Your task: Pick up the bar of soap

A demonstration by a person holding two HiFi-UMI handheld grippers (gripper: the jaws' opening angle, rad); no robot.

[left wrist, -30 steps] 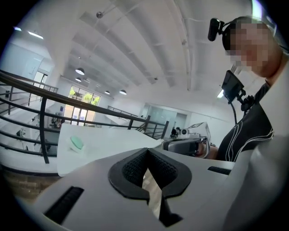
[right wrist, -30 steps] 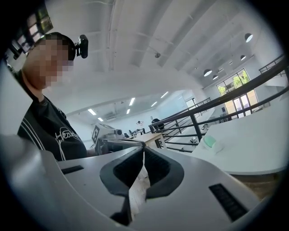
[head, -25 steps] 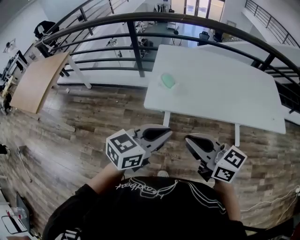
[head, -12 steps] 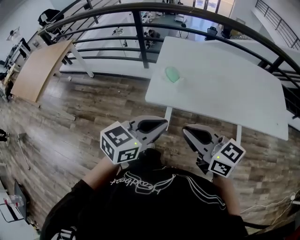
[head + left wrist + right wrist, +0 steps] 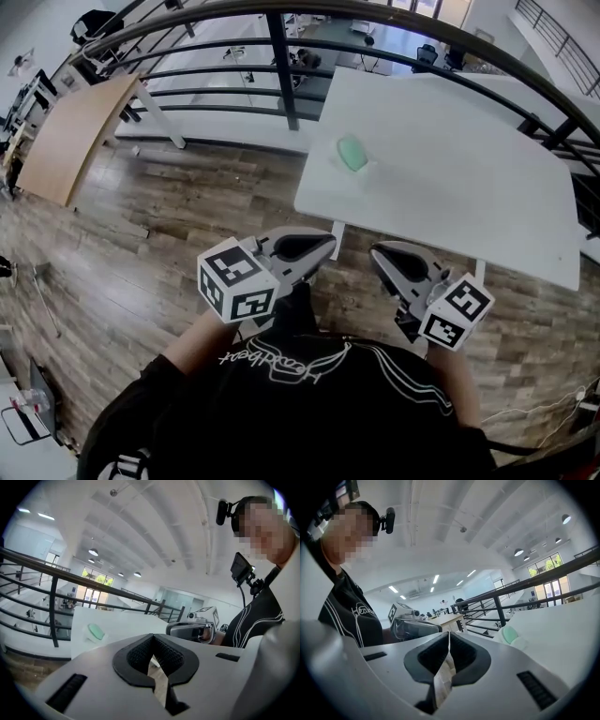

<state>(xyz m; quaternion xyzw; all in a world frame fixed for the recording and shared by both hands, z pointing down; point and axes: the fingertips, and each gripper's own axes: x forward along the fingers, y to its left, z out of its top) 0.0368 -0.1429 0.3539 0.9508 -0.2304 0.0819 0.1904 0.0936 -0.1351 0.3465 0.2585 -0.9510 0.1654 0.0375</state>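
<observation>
On table (image 5: 450, 202) near left edge, soap (image 5: 352, 153)

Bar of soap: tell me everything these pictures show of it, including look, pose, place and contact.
The bar of soap is a small, smooth, rounded oval, pale mint green on top. From the gripper views it shows a whitish lower part, which may be its own side or a holder; I cannot tell which. It lies flat on the white table, near the table's left edge and towards the far side by the dark railing. It looks whole and dry. Nothing but the table touches it.
</observation>
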